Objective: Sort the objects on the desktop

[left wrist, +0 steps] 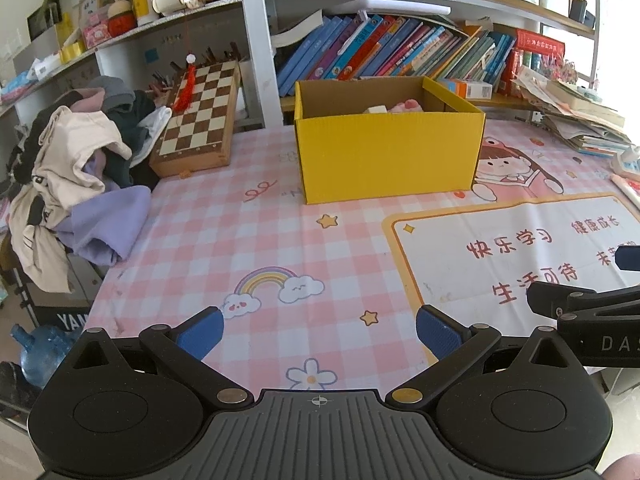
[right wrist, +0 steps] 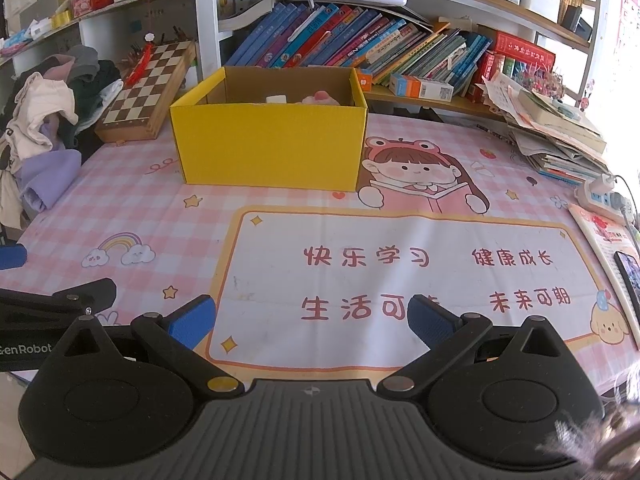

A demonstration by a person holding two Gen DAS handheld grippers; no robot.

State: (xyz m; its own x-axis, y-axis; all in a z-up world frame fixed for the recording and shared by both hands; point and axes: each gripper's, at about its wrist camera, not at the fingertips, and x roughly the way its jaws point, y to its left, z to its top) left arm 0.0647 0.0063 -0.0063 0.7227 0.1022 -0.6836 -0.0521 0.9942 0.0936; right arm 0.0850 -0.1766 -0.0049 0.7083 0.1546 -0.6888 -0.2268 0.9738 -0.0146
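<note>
Box [right wrist: 272, 152] contents mostly hidden

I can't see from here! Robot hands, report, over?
Left gripper open, empty. Right gripper open, empty. Yellow box upright, partly filled. Nothing in the way.

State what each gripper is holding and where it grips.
Nothing is held. The left gripper and right gripper are both open, with only the desk mat between their fingers.
</note>
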